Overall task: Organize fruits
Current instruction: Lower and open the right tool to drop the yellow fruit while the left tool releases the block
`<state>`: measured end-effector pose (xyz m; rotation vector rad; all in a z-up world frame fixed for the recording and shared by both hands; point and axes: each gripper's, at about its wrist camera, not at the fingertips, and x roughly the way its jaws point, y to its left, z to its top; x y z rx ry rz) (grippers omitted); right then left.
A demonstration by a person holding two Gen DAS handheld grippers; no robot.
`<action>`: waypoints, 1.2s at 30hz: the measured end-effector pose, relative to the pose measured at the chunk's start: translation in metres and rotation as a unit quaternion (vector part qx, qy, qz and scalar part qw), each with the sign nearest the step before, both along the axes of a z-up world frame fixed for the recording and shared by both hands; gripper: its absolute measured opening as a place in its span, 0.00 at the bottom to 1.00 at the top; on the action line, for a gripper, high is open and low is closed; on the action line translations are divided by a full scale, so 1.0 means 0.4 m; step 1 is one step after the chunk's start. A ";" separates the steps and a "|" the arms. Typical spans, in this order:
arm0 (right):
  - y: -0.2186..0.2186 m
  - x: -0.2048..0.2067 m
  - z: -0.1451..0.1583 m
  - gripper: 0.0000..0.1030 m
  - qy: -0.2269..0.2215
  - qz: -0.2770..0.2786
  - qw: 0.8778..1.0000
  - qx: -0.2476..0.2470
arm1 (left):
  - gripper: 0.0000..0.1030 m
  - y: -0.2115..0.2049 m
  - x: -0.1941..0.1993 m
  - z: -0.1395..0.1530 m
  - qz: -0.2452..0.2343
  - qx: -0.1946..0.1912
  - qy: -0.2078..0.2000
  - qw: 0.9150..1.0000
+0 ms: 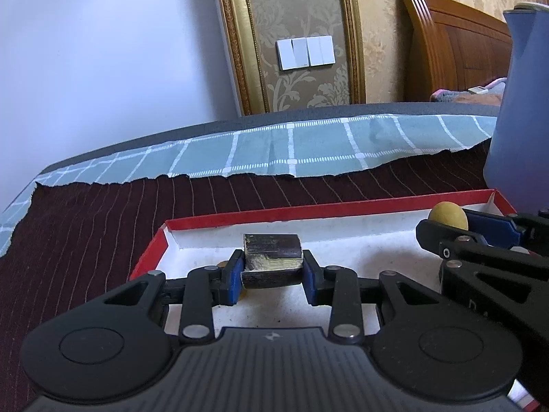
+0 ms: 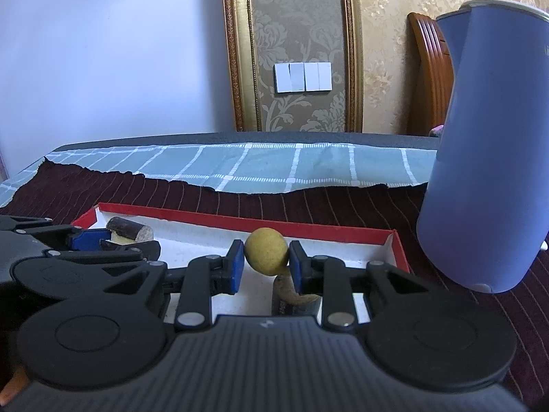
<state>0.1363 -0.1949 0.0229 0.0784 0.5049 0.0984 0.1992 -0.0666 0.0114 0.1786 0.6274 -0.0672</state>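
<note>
A shallow red box with a white floor [image 1: 308, 210] [image 2: 308, 230] lies on the dark striped cloth. My left gripper [image 1: 272, 271] is shut on a short dark sugarcane piece [image 1: 272, 257] and holds it over the box's left part; it also shows in the right wrist view [image 2: 128, 231]. My right gripper [image 2: 266, 261] is shut on a small round yellow fruit [image 2: 266, 253] over the box's right part; the fruit also shows in the left wrist view [image 1: 447, 216]. Another brownish piece [image 2: 291, 293] lies in the box under the right gripper, partly hidden.
A tall blue kettle [image 2: 487, 158] [image 1: 521, 110] stands just right of the box, close to the right gripper. A teal checked cloth [image 1: 291, 147] lies behind the dark cloth. A wall, gold frame and wooden headboard [image 1: 456, 44] are beyond the table.
</note>
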 end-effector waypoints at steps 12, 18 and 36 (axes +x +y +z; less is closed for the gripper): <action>0.008 0.000 0.000 0.26 -0.004 -0.008 1.000 -0.012 | 0.33 0.007 0.002 0.001 -0.005 -0.009 0.004 1.000; 0.009 0.000 -0.001 0.26 -0.005 -0.009 1.000 -0.014 | 0.33 0.006 -0.001 0.001 -0.002 -0.005 0.002 1.000; -0.010 -0.009 -0.001 0.40 -0.008 -0.015 1.000 0.002 | 0.67 0.010 -0.019 0.010 0.015 0.012 -0.016 1.000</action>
